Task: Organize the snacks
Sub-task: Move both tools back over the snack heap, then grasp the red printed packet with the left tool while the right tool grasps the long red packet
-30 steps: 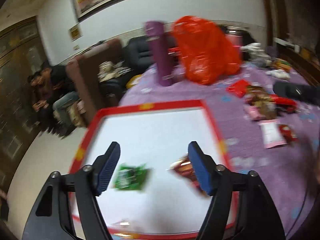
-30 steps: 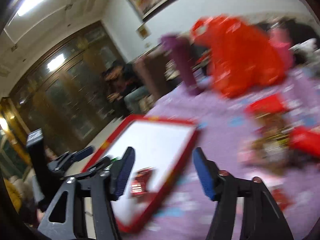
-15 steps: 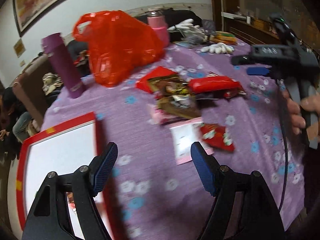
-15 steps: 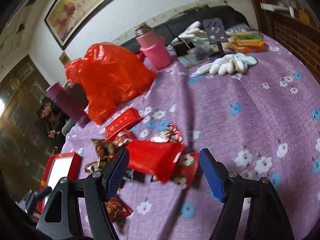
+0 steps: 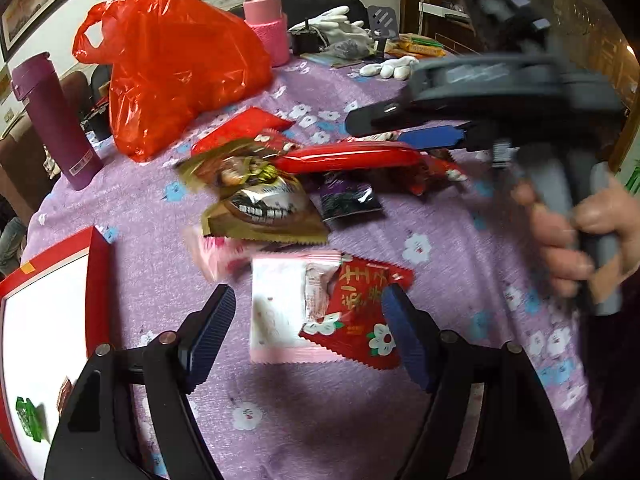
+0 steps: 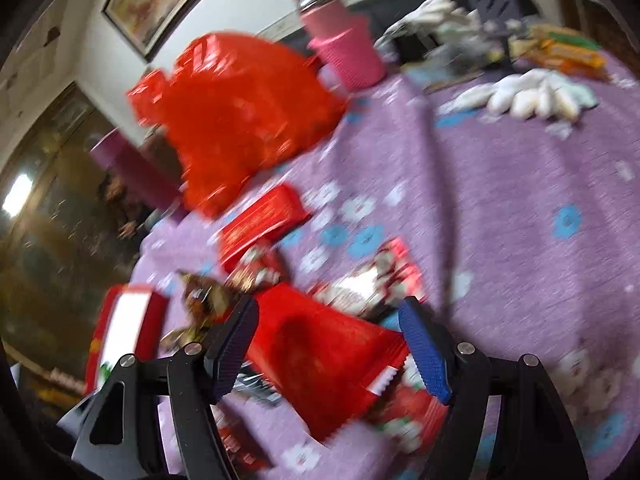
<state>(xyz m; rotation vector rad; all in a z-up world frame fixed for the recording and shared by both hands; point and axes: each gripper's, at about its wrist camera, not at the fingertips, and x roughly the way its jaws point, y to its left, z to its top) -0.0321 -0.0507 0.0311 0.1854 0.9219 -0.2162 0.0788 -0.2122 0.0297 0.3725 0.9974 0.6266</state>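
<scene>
The left gripper is spread wide and holds nothing; low in the frame, a red flowered snack packet overlapping a white-and-pink packet lies between its fingers. The right gripper, also wide open and empty, frames a long red packet at lower centre. The snack pile sits mid-frame on the purple tablecloth, the red-rimmed tray at the left edge.

Right wrist view motion-blurred throughout, snack print unreadable, red tray cut off by left edge, green packet too small to identify, right tool blurred, pink wrapper smeared
</scene>
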